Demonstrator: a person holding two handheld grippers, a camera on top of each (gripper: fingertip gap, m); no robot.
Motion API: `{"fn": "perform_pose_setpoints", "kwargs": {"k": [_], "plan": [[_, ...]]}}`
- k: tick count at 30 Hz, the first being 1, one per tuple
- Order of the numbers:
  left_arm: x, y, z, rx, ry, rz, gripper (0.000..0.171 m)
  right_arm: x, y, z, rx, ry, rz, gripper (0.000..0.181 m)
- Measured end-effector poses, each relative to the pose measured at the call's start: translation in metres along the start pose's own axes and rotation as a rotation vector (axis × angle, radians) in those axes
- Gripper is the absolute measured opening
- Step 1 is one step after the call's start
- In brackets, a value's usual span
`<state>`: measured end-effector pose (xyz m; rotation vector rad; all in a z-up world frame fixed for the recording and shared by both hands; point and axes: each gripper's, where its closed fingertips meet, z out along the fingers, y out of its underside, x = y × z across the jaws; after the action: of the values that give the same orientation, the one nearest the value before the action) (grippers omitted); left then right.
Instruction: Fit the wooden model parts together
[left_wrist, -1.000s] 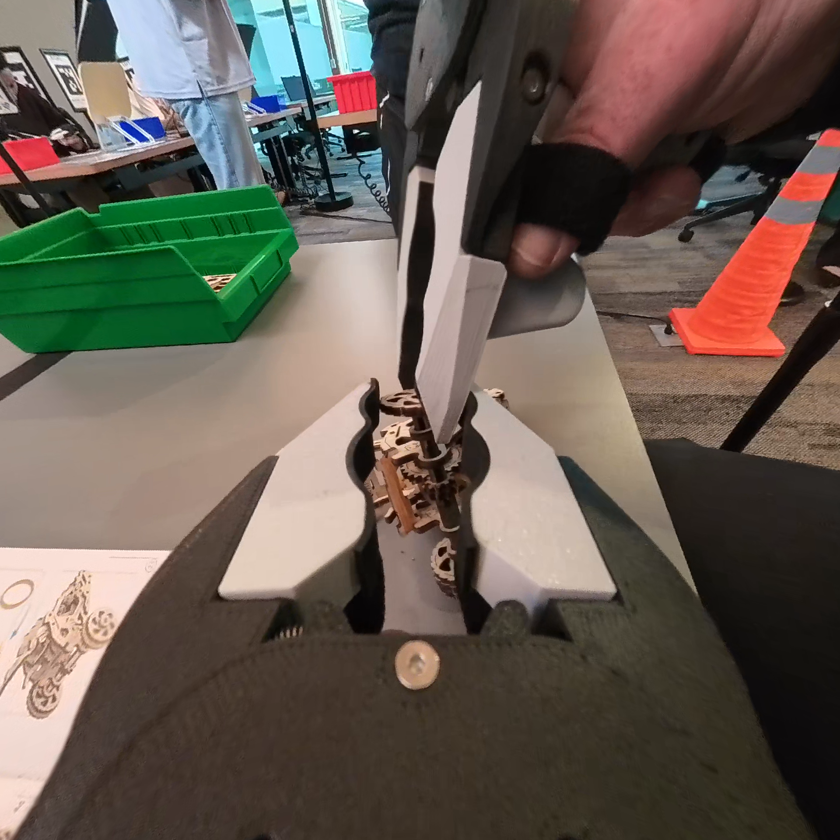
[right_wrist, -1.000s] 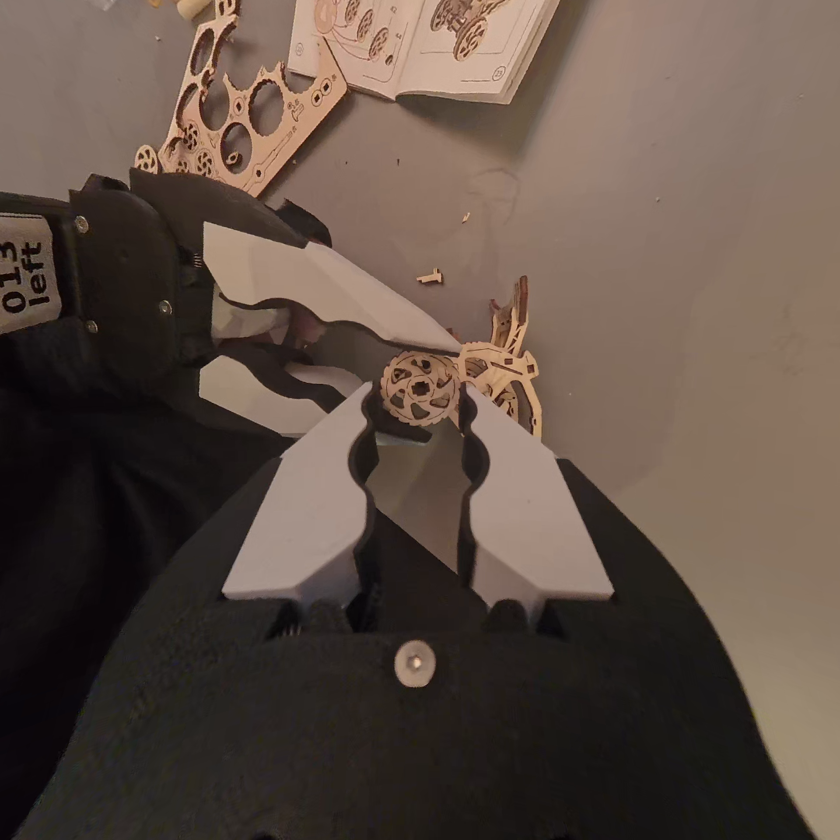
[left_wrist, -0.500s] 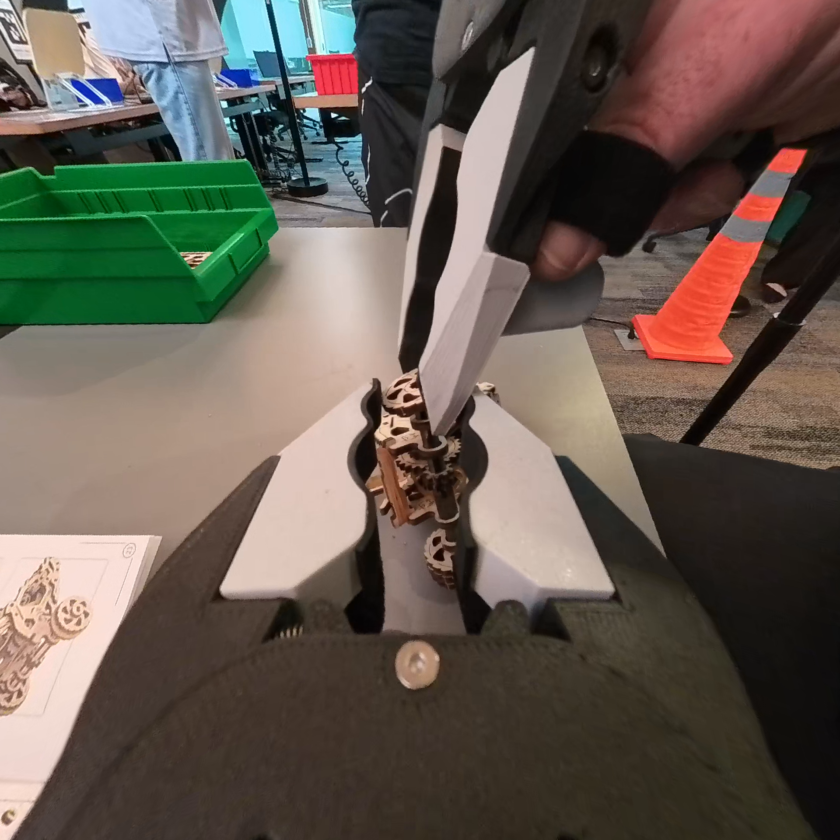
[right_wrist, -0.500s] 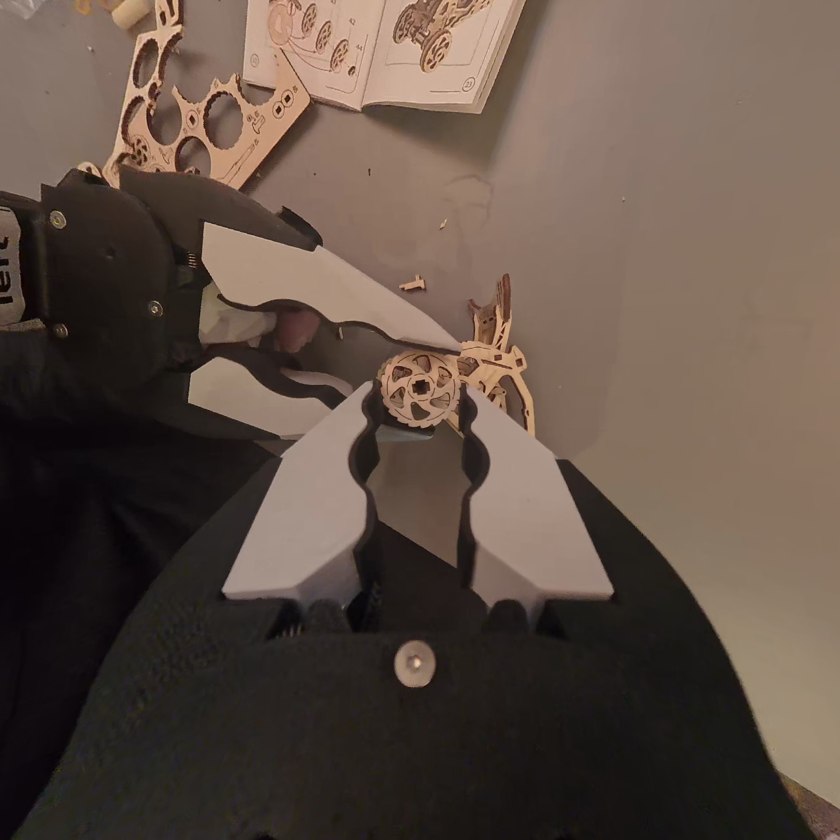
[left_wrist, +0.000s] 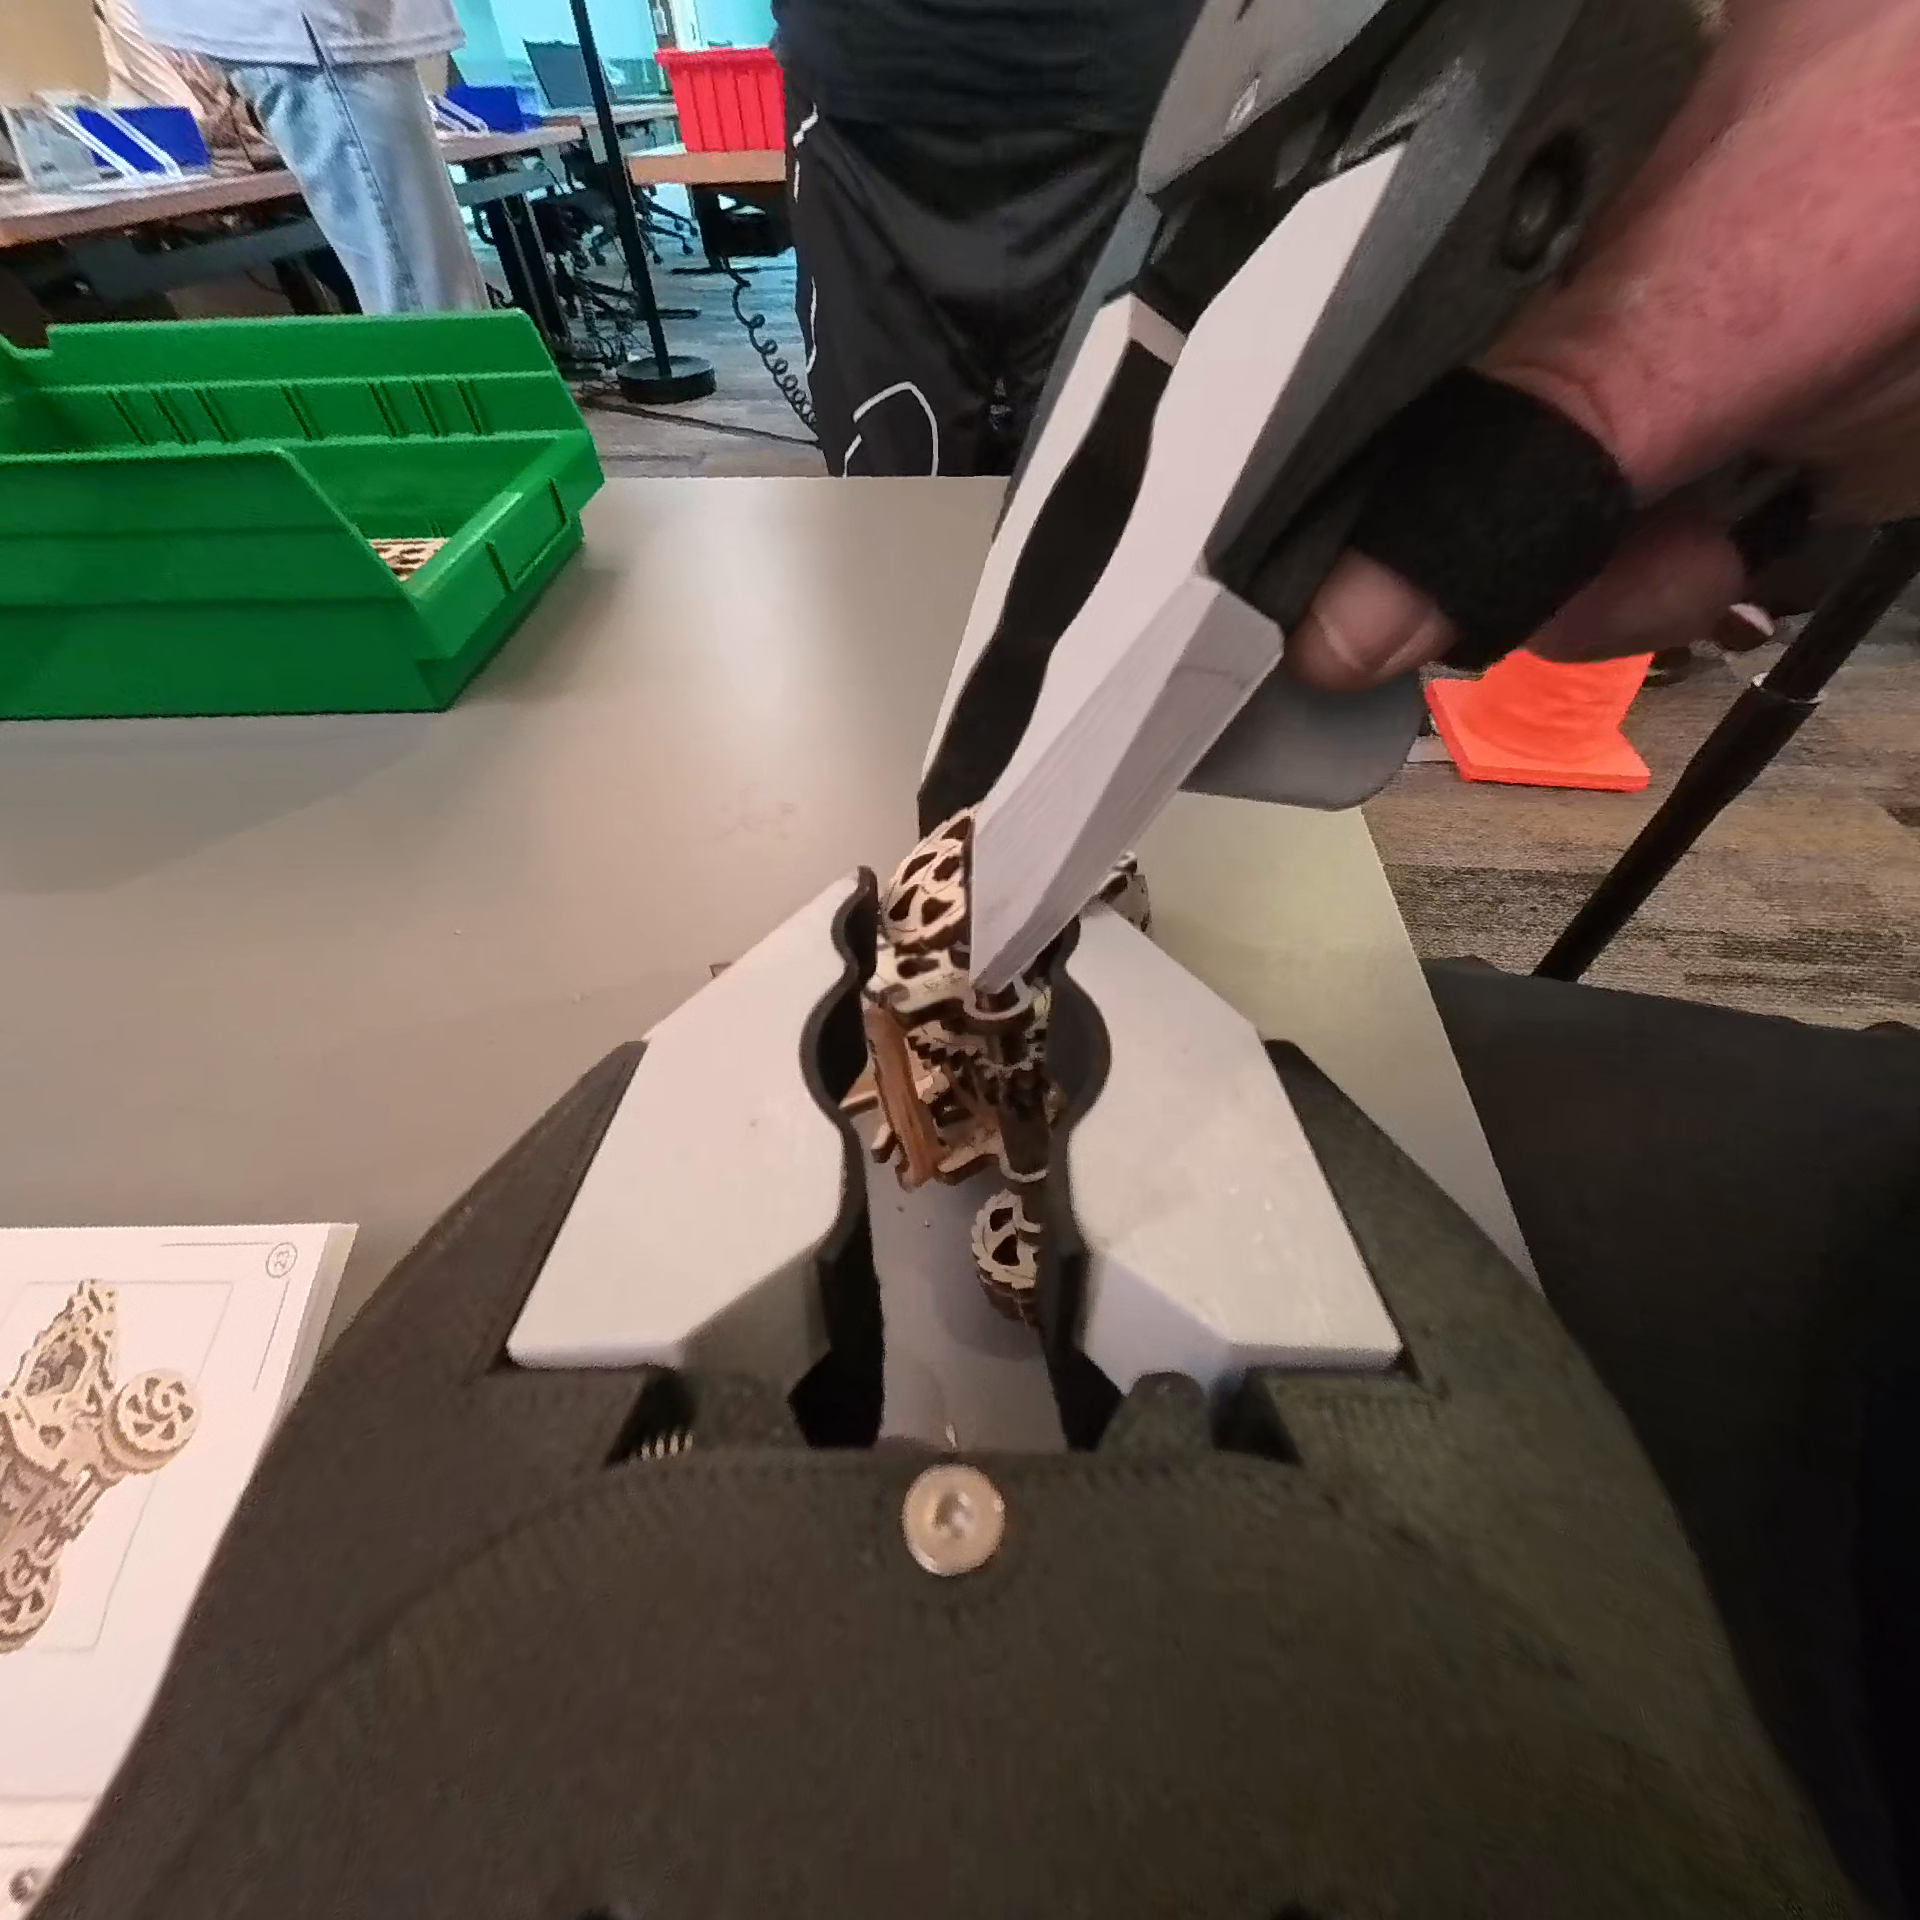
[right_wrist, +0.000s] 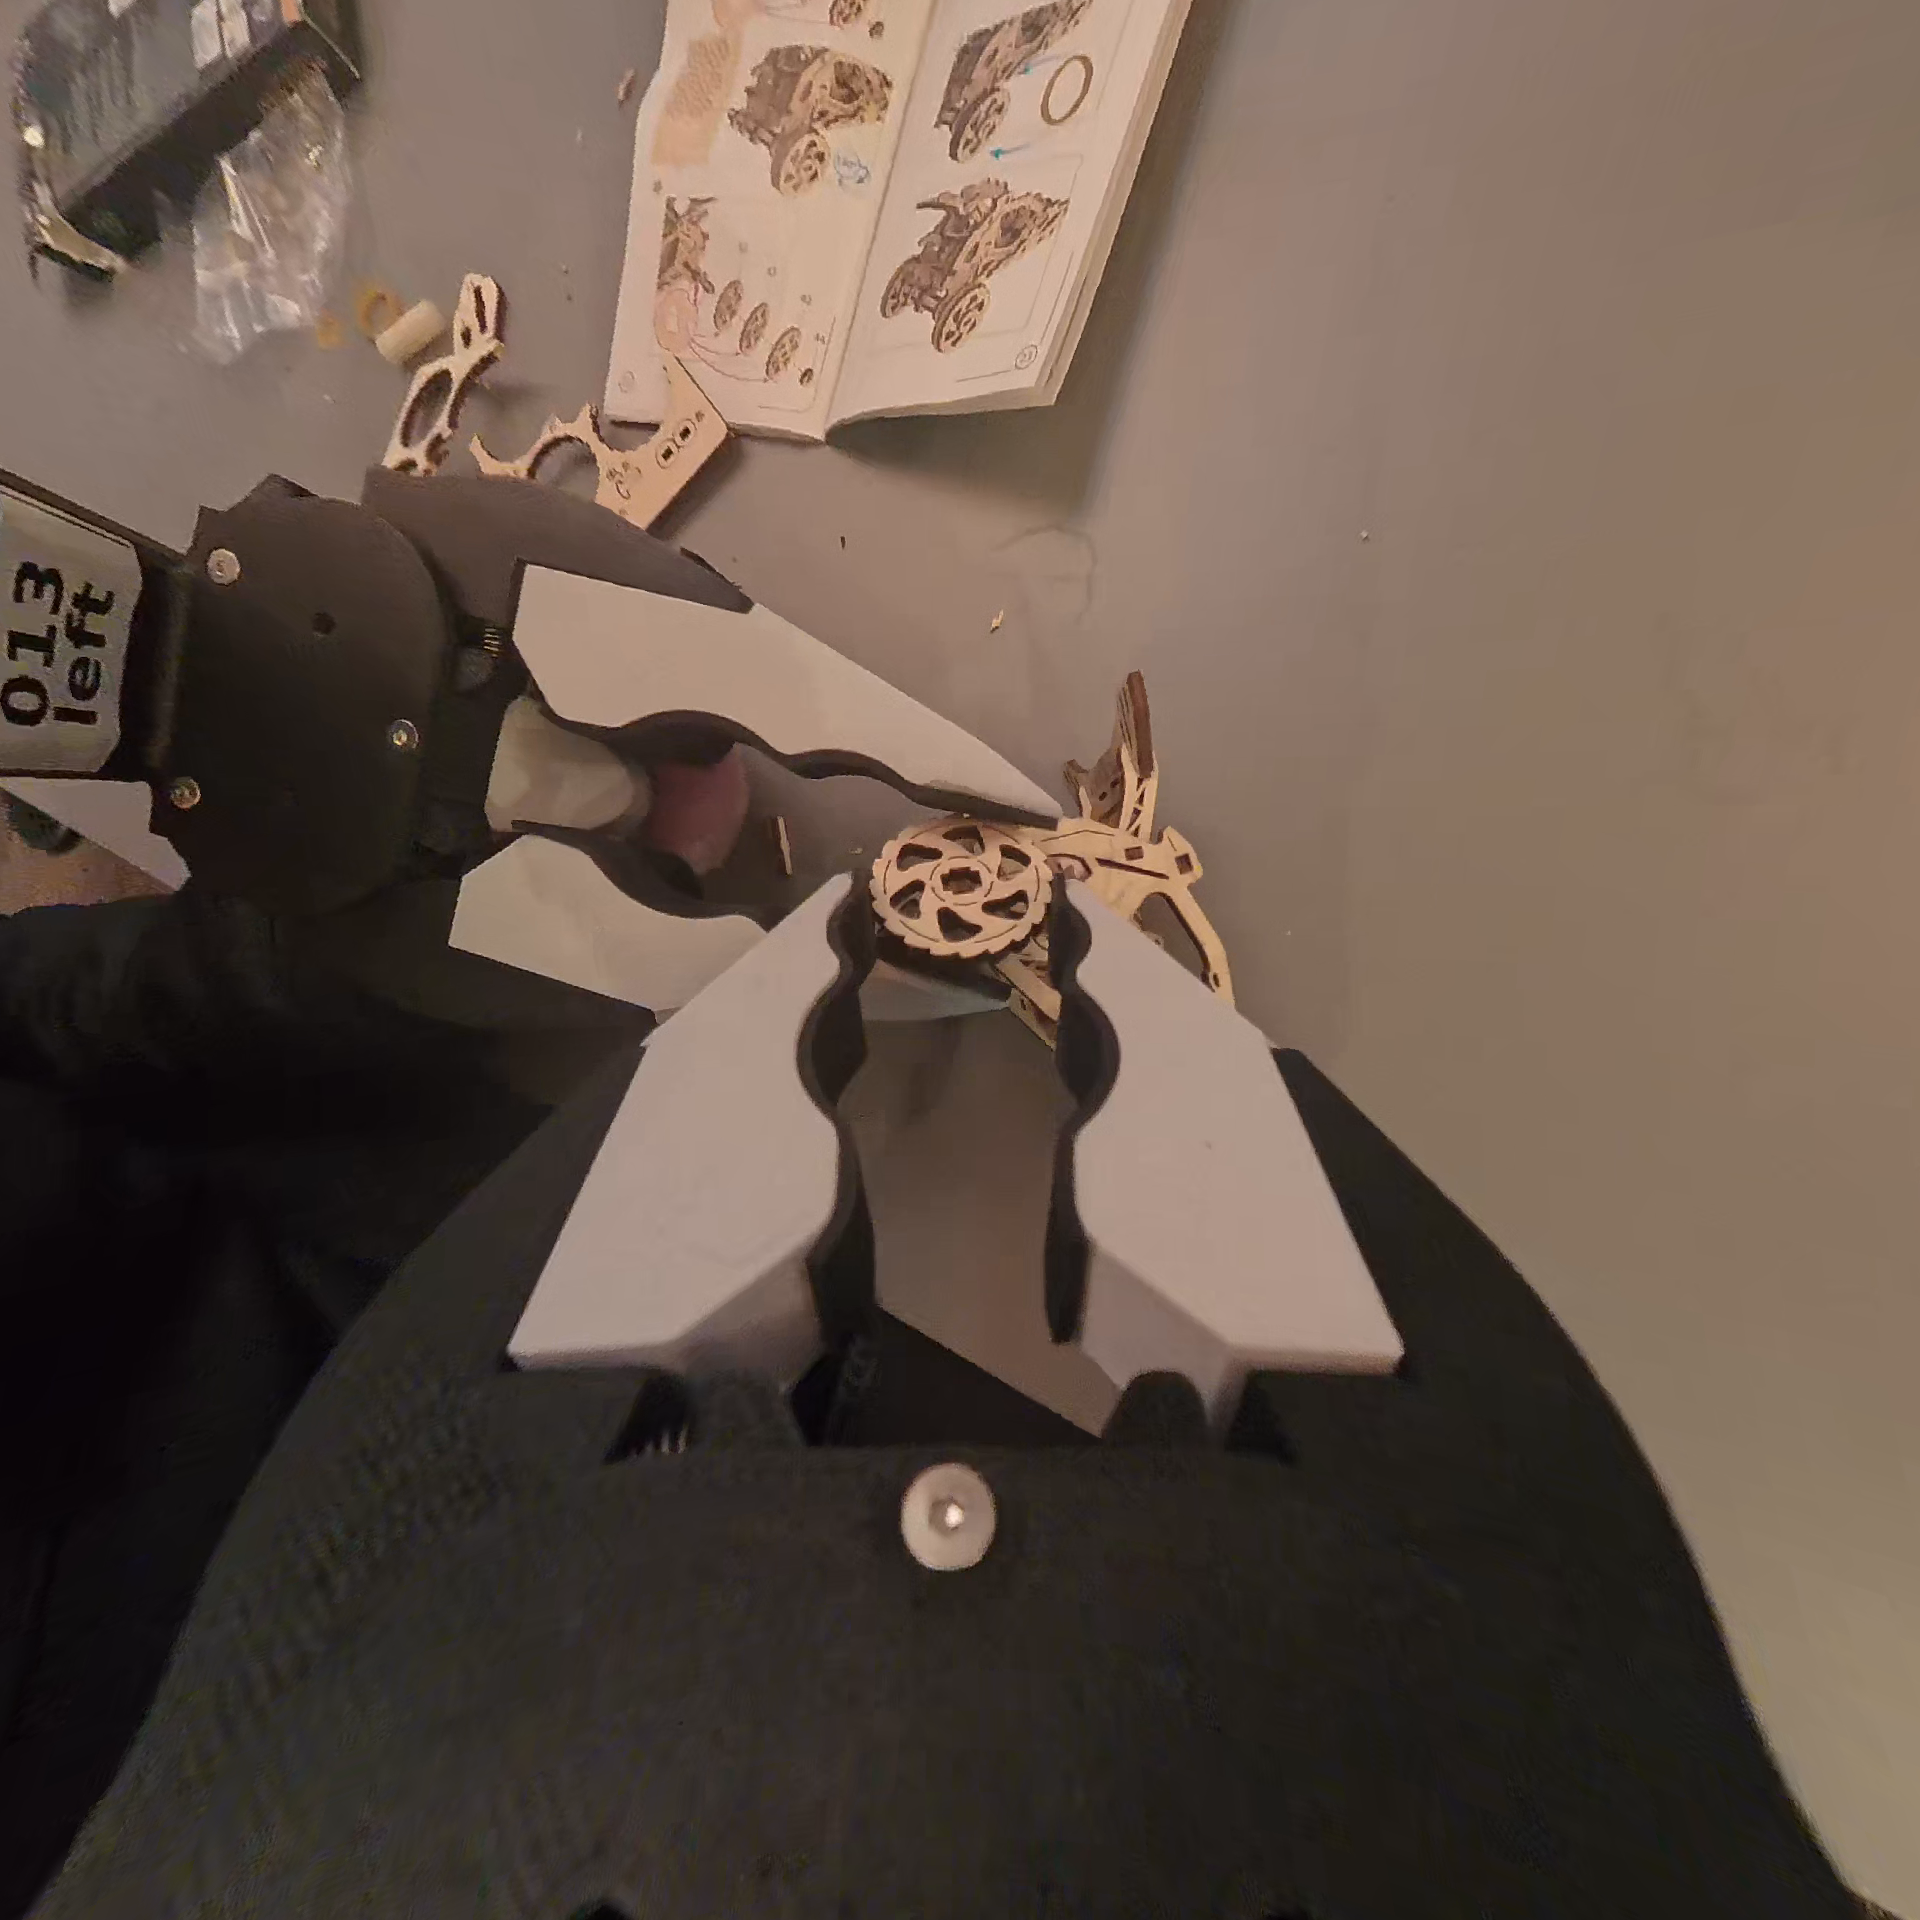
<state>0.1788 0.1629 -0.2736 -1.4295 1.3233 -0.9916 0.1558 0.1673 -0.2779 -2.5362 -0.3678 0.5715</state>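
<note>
A partly built wooden model (left_wrist: 956, 1091) stands on the grey table (left_wrist: 520, 935). My left gripper (left_wrist: 966, 935) is shut on it, one finger on each side. A small wheel (left_wrist: 1003, 1252) of the model shows low between the fingers. My right gripper (right_wrist: 958, 906) is shut on a round spoked wooden wheel (right_wrist: 961, 883) and holds it against the top end of the model (right_wrist: 1132, 873). In the left wrist view it comes down from the upper right, with the wheel (left_wrist: 925, 894) at its tip. The left gripper's fingers (right_wrist: 779, 675) reach in from the left.
A green bin (left_wrist: 260, 540) with wooden pieces stands at the far left. An open instruction booklet (right_wrist: 883, 208) lies on the table, with a punched-out wooden sheet (right_wrist: 623, 468), a black box and a plastic bag (right_wrist: 156, 135) beside it. People stand behind the table. The table's edge (left_wrist: 1403, 987) is close on the right. Both grippers' tips are close together, under 4 cm apart.
The right gripper has tilted further over from the right, still holding the wheel at the model. The left gripper has turned slightly right with the model in it.
</note>
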Motion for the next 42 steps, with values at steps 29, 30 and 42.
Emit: {"fn": "perform_pose_setpoints", "kwargs": {"k": [29, 30, 42], "plan": [[0.005, 0.011, 0.003, -0.078, 0.006, 0.071, 0.024, -0.003, 0.002, -0.003, 0.269, 0.002, 0.054, 0.031], [0.004, 0.011, 0.003, -0.079, 0.003, 0.071, 0.023, -0.003, 0.003, -0.003, 0.270, 0.000, 0.056, 0.031], [0.003, 0.011, 0.003, -0.080, 0.003, 0.058, 0.022, -0.003, 0.002, -0.002, 0.283, 0.001, 0.070, 0.031]]}}
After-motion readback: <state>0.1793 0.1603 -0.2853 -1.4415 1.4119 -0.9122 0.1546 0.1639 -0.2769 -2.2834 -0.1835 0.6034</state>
